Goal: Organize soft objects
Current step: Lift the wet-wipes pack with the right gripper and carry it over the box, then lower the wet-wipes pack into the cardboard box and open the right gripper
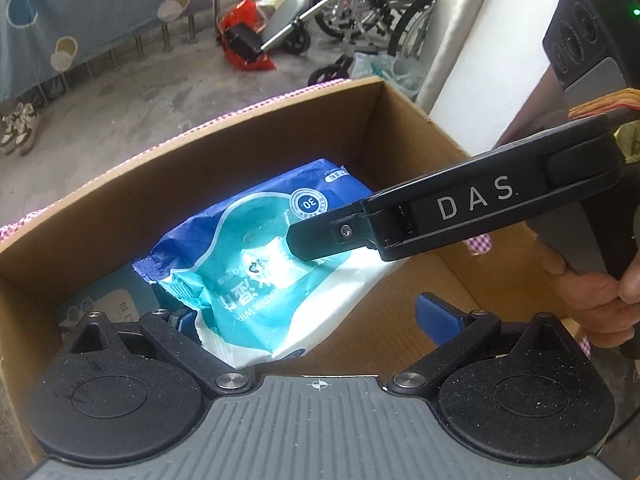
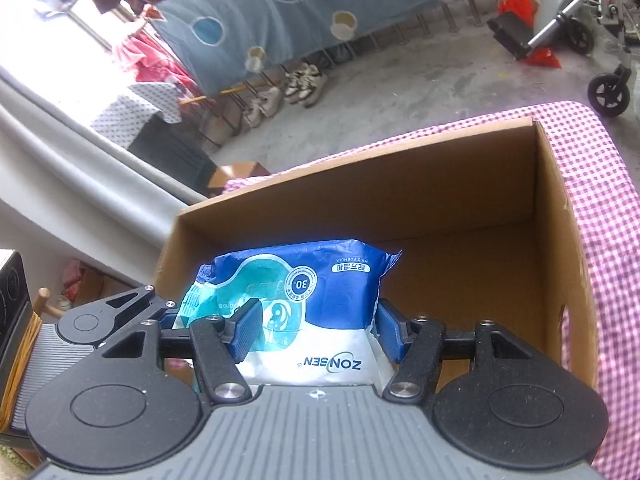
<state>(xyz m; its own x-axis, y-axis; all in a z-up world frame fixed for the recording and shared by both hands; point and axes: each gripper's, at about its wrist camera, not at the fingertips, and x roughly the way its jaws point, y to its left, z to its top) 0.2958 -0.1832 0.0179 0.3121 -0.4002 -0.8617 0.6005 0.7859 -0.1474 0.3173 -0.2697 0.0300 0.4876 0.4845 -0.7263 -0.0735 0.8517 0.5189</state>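
A blue and white wet-wipes pack (image 2: pixel 320 280) hangs over the open cardboard box (image 2: pixel 400 184), its far end dipping inside. My right gripper (image 2: pixel 318 328) is shut on it, blue pads pressing both sides. In the left wrist view the same pack (image 1: pixel 256 280) slants into the box (image 1: pixel 240 152), and one right-gripper finger (image 1: pixel 320 240) crosses over it. My left gripper (image 1: pixel 308 314) is open. Its left pad (image 1: pixel 184 320) is at the pack's edge and its right pad (image 1: pixel 440 314) stands apart. A pale blue packet (image 1: pixel 100 304) lies on the box floor.
The box stands on a pink checked cloth (image 2: pixel 600 200). A hand (image 1: pixel 592 300) grips the right gripper's handle. Beyond on the concrete floor are wheelchairs (image 1: pixel 360 0), a red bag (image 1: pixel 240 20), shoes (image 2: pixel 304 80) and a hanging blue spotted sheet (image 2: pixel 260 20).
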